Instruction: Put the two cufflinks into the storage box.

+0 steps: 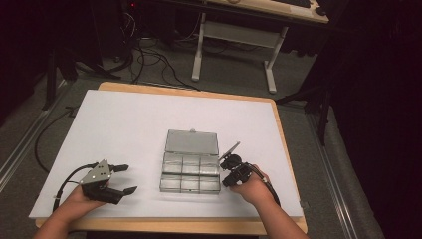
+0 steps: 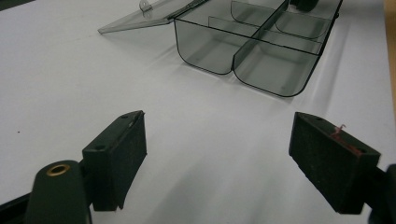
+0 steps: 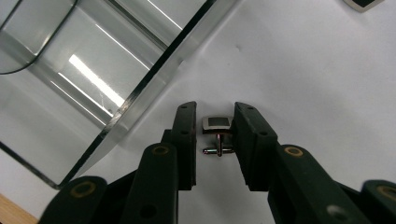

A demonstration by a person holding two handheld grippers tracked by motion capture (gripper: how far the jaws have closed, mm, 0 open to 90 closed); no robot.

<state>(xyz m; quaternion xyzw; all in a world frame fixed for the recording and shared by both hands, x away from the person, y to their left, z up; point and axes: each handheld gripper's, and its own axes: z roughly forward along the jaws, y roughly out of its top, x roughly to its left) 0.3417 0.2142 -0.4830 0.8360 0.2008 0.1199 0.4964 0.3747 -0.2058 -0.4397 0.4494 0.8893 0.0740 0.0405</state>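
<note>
A clear plastic compartment box [image 1: 190, 172] lies open mid-table, its lid [image 1: 192, 143] folded flat behind it and its compartments [image 2: 261, 51] looking empty. Just right of the box, my right gripper [image 1: 227, 172] points down at the white sheet. In the right gripper view a small metal cufflink [image 3: 216, 125] with a dark square face lies on the sheet between the narrowly spaced jaws of the right gripper [image 3: 215, 108]; a thin gap shows beside its head. The box wall [image 3: 154, 79] runs close on the left. My left gripper [image 1: 128, 178] rests near the front left, open wide [image 2: 219, 126] and holding nothing.
A white sheet [image 1: 124, 124] covers the wooden table, whose front edge [image 1: 174, 226] runs just under both hands. A small dark, metal-rimmed piece [image 3: 364, 3] lies on the sheet beyond the right gripper. Desk legs and cables stand on the floor behind the table.
</note>
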